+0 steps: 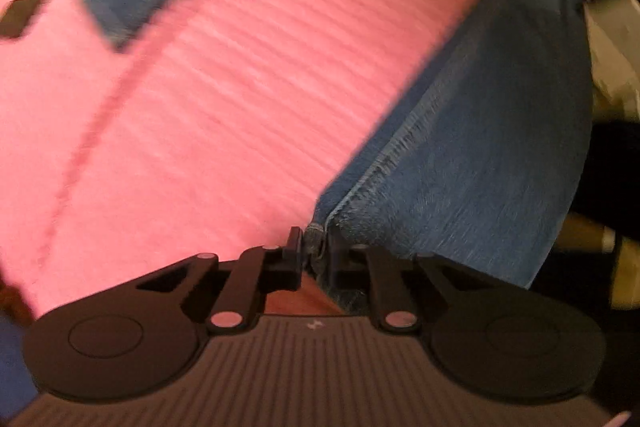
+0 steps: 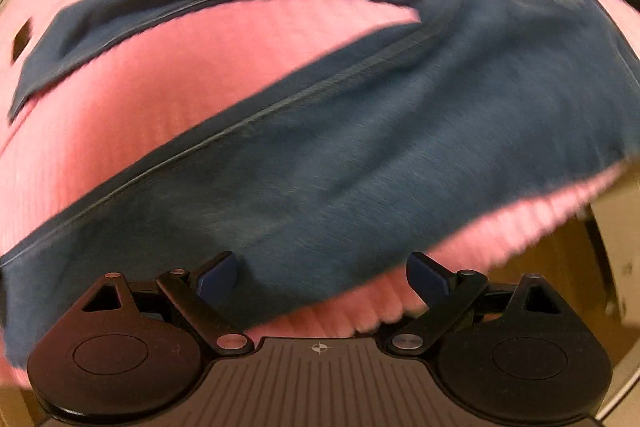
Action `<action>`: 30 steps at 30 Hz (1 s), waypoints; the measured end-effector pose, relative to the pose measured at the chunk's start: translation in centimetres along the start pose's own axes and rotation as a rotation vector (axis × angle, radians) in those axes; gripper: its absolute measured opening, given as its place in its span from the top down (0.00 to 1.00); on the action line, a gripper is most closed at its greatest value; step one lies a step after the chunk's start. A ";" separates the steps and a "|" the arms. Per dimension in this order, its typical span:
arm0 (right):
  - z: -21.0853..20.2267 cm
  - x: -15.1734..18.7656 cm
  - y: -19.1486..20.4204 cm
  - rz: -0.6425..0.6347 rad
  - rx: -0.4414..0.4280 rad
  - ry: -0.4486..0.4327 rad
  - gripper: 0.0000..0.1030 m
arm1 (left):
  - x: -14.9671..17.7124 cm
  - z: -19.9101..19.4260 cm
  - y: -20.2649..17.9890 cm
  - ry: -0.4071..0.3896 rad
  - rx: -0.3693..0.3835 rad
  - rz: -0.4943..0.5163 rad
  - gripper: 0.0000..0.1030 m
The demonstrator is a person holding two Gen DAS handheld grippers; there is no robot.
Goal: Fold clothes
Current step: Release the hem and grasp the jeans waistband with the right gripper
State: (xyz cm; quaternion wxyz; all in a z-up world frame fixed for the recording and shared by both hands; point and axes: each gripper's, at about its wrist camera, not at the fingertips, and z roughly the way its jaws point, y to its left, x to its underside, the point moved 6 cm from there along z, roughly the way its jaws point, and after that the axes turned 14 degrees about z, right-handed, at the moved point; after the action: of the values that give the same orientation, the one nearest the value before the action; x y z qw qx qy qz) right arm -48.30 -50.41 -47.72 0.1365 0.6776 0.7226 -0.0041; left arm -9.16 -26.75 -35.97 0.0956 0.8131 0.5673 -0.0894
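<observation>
Blue denim trousers (image 2: 340,147) lay on the pink ribbed cover (image 1: 200,107), legs splayed apart in a V, not yet lying folded. Left gripper (image 1: 314,247): jaws clamped on a hem corner. Right gripper (image 2: 322,277): jaws apart, hovering over the near leg. Both views blurred.
</observation>
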 end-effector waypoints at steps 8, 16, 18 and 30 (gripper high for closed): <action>-1.4 -1.7 -6.5 0.277 0.009 -0.064 0.09 | -1.4 1.0 -0.7 0.148 -0.137 0.047 0.78; -3.9 -7.1 -20.6 0.579 0.012 -0.262 0.09 | -8.8 -0.7 -6.0 0.068 -0.184 0.206 0.77; -3.8 -9.1 -24.3 0.656 0.001 -0.295 0.09 | -11.7 0.3 -8.8 0.062 -0.142 0.260 0.77; -0.5 -19.8 -38.6 0.795 -0.137 -0.357 0.70 | -37.4 4.6 -19.4 -0.156 -0.054 0.596 0.77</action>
State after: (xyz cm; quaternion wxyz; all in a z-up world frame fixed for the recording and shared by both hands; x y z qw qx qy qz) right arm -85.40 -72.88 -50.09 0.2949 0.8810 0.3693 -0.0202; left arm -40.34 -55.26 -31.96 0.1826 0.9314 0.2970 -0.1044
